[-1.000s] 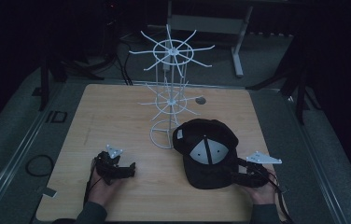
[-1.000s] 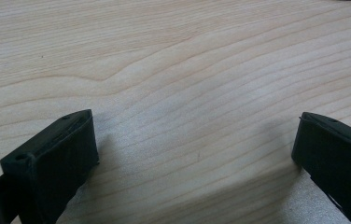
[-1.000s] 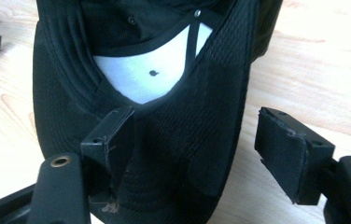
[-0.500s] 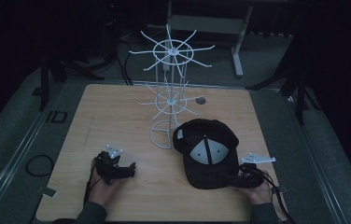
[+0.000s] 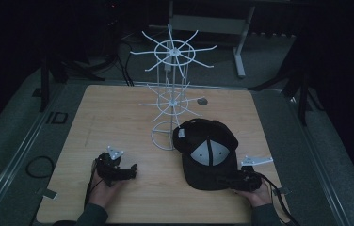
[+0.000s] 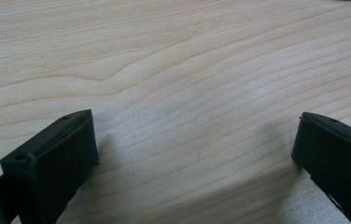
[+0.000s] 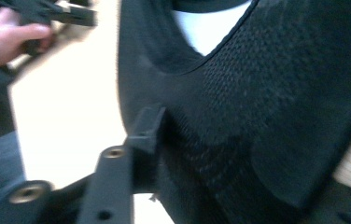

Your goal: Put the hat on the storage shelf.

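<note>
Here the black cap (image 5: pixel 206 153) lies on the wooden tabletop (image 5: pixel 109 117), just beside the base of the white wire rack (image 5: pixel 171 96) and toward the person's right; the right claw (image 5: pixel 234 180) sits at the cap's near edge, one jaw lying against the fabric, though whether it pinches the cap I cannot tell; the left claw (image 5: pixel 127 172) rests low over bare wood, well apart from the cap, its jaws spread wide.
</note>
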The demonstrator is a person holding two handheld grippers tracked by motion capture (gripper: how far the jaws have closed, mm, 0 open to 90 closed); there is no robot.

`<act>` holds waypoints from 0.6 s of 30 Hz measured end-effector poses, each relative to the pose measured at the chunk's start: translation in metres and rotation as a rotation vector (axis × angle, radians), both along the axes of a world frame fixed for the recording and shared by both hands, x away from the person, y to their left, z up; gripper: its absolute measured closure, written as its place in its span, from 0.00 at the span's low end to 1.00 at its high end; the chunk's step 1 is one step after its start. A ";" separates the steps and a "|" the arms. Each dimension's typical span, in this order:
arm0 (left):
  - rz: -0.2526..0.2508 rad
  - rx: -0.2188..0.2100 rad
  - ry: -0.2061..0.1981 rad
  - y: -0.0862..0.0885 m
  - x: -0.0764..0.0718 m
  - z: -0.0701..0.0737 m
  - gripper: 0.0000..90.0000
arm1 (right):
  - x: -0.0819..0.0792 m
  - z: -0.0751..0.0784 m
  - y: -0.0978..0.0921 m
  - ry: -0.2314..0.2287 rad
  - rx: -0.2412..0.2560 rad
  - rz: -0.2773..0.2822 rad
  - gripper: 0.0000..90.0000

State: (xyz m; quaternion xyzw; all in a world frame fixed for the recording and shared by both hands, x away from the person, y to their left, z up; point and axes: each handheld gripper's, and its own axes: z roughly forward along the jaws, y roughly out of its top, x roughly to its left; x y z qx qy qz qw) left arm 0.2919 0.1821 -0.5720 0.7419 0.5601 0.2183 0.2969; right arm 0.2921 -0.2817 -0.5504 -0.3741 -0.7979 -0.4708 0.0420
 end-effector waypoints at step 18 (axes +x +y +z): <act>0.000 0.000 0.000 0.000 0.000 0.000 0.00 | -0.003 0.010 -0.007 0.000 0.082 -0.020 0.91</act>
